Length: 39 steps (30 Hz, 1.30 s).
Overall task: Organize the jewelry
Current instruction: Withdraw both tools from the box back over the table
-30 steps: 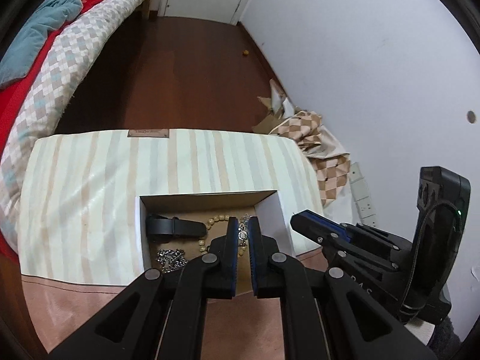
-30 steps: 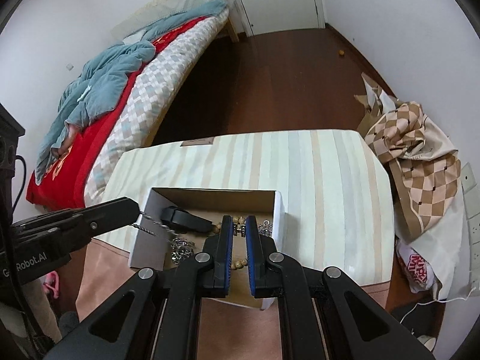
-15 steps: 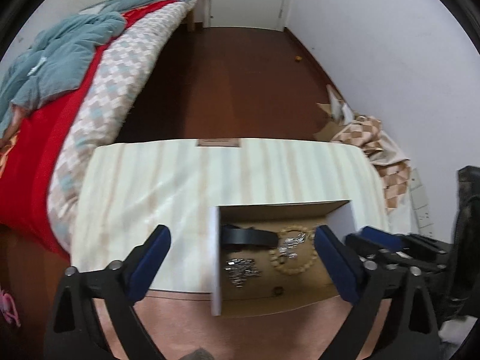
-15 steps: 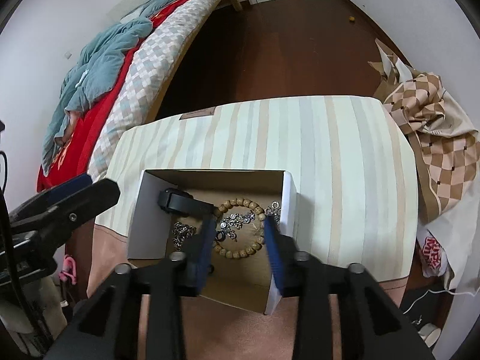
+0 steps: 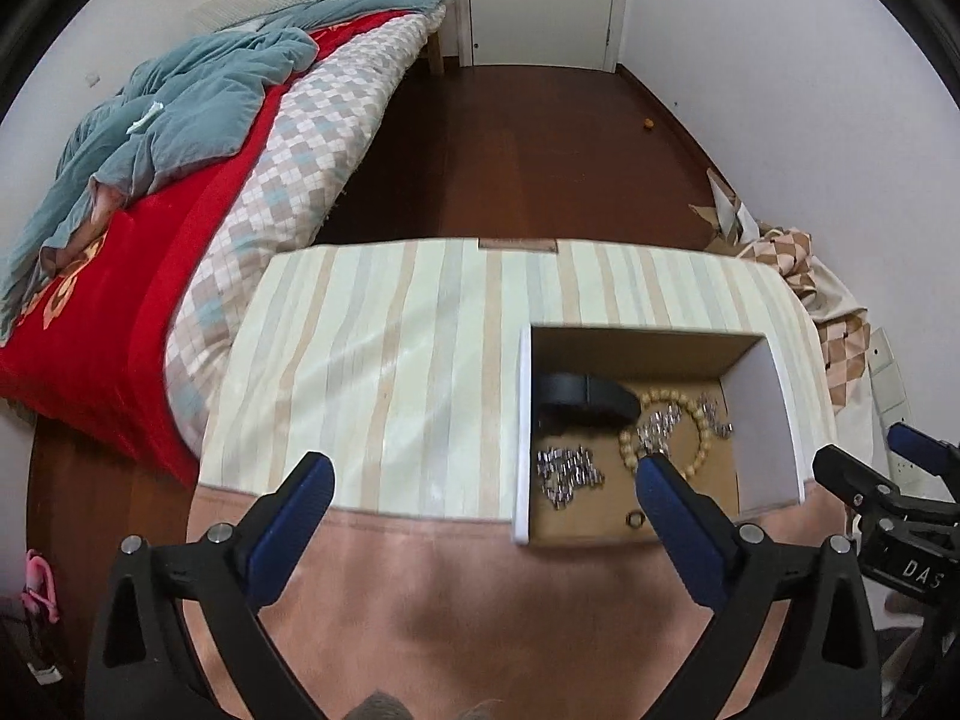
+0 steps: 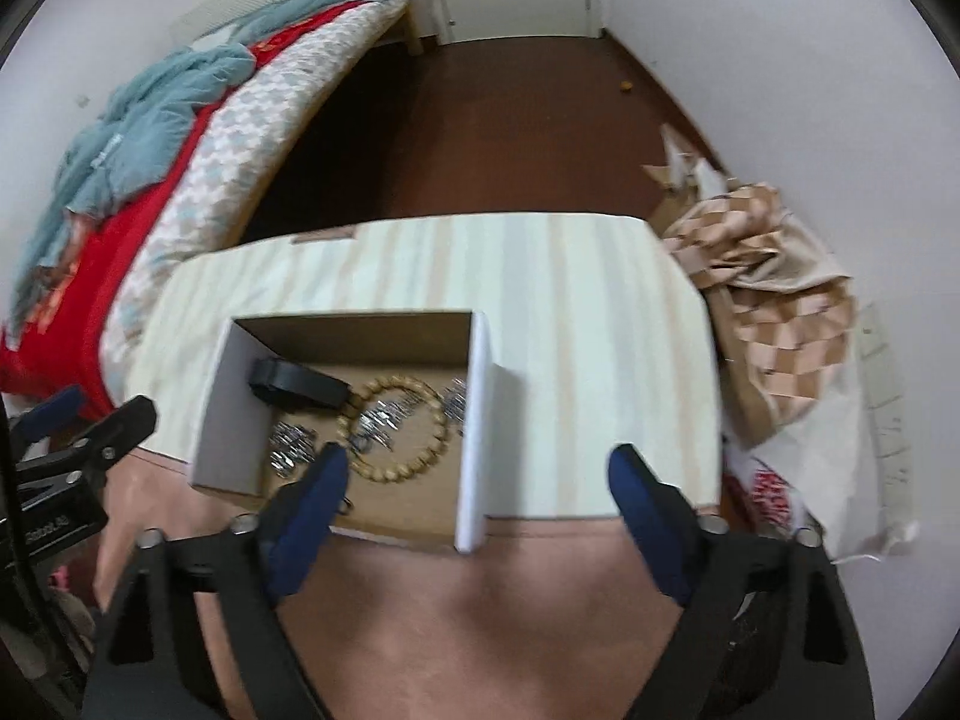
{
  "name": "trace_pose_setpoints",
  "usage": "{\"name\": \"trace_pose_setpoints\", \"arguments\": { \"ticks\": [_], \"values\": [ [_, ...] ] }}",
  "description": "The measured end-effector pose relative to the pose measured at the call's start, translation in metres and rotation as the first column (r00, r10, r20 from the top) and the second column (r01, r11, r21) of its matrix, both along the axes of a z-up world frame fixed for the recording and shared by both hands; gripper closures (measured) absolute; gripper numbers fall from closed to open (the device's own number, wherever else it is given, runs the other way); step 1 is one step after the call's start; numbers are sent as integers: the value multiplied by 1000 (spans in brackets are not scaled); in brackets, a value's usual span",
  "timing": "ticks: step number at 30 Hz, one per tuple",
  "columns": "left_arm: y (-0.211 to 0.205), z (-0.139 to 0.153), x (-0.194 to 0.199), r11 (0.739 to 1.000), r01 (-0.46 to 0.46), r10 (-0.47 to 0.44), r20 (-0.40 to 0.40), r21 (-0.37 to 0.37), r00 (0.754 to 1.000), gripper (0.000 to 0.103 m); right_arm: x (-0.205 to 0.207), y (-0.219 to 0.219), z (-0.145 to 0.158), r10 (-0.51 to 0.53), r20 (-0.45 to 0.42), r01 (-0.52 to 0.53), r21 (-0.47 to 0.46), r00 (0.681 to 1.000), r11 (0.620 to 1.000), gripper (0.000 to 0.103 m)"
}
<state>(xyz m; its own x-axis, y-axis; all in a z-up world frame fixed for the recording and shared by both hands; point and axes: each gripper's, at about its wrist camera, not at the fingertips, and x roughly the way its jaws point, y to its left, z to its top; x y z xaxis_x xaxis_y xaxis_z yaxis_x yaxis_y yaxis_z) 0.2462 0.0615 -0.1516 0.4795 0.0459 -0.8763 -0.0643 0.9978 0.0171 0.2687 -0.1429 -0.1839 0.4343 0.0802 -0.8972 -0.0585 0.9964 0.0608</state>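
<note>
An open white cardboard box (image 5: 525, 420) (image 6: 474, 420) stands at the near edge of the striped table. Inside lie a black strap (image 5: 585, 393) (image 6: 297, 384), a wooden bead bracelet (image 5: 696, 420) (image 6: 435, 444), silver chains (image 5: 567, 474) (image 6: 291, 447) and a small ring (image 5: 635, 519). My left gripper (image 5: 480, 474) is open wide and empty, above and short of the box. My right gripper (image 6: 480, 468) is open wide and empty, astride the box's right wall. Each gripper also shows in the other's view: the right (image 5: 876, 480), the left (image 6: 90, 426).
The striped tablecloth (image 5: 384, 360) has a pink-brown hem at the front. A bed (image 5: 180, 180) with red and teal covers stands to the left. Checkered fabric and bags (image 6: 774, 312) lie on the floor to the right. Dark wood floor lies behind the table.
Both grippers were shut over the box, then opened wide and drew back and up. The chains they held lie in the box.
</note>
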Motion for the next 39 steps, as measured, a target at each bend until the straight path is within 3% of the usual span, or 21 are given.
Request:
{"name": "trace_pose_setpoints", "arguments": {
  "ticks": [2, 9, 24, 39],
  "values": [
    [0, 2, -9, 1000, -2, 2, -4, -5, 1000, 0, -10, 1, 0, -16, 1, 16, -33, 1000, 999, 2],
    [-5, 32, -43, 1000, -13, 13, 39, 5, 999, 0, -45, 0, 22, -47, 37, 49, -47, 998, 998, 2],
    [-16, 138, -129, 1000, -19, 17, 178, 10, 984, 0, -142, -12, 142, -58, 226, 71, -48, 972, 996, 2],
    [-22, 199, -184, 1000, -16, 21, 232, -25, 973, 0, -219, -13, 236, -36, 341, 60, -62, 939, 996, 1]
  ]
}}
